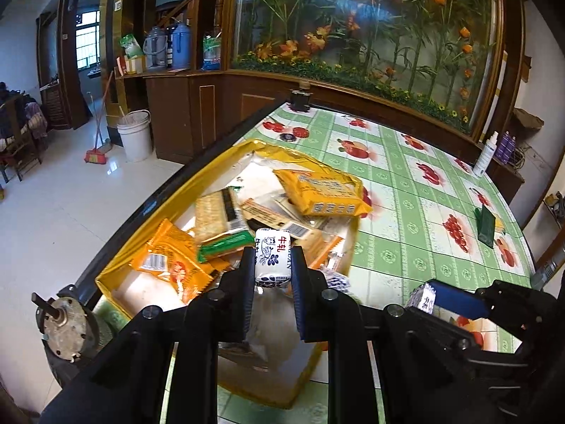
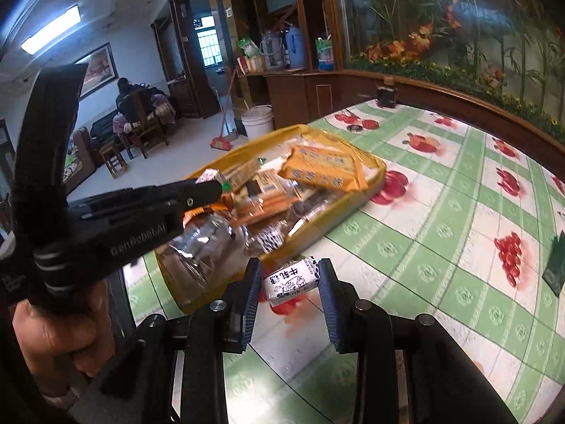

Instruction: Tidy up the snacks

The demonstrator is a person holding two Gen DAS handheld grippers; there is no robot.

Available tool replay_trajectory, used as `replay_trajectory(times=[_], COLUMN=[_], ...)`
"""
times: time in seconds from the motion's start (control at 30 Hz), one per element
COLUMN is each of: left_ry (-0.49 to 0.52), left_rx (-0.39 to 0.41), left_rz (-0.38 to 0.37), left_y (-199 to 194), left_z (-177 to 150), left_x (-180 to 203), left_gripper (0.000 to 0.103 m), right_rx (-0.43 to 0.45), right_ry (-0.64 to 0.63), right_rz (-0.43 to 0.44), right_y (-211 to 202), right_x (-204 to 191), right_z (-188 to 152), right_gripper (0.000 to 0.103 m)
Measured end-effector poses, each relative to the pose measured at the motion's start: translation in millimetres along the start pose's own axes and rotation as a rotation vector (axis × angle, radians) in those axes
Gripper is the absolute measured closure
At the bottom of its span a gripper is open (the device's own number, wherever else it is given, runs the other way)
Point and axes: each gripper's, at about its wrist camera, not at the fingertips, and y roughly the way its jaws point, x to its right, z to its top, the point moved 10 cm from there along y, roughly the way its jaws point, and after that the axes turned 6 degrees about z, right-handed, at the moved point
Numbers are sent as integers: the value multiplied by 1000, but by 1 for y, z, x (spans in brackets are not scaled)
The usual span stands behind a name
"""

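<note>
Yellow cardboard is forming the shallow box (image 1: 106,279) that is sitting on the counter (image 1: 406,190), near its left edge, and it is holding a loose heap of snack packets, among them a big yellow biscuit pack (image 1: 319,190) lying on top at the far side and an orange packet (image 1: 169,261) at the near left. The left tongs (image 1: 272,265) are gripping a white milk candy (image 1: 272,258) upright between both pads, hanging above the box. The right tongs (image 2: 290,284) are pinching a second white candy (image 2: 290,282) sideways, just beside the box's near corner and low over the green checked cloth; whether it is touching the cloth is unclear.
</note>
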Motion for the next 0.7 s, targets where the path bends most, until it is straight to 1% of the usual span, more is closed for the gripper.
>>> replay_trajectory(times=[0.23,0.5,0.7], left_ry=[-19,-12,-7], left_rx=[-17,-42,-58], left_rz=[34,46,60], left_y=[10,22,32], left_z=[-1,-4,-2], left_x=[-22,-32,-36], left_gripper=[86,86,86], right_rx=[20,26,22], right_ry=[-24,-11,-8], right_rz=[39,80,90], right_y=[18,43,61], right_x=[-15,-22,-22], right_z=[26,50,64], right_gripper=[70,70,70])
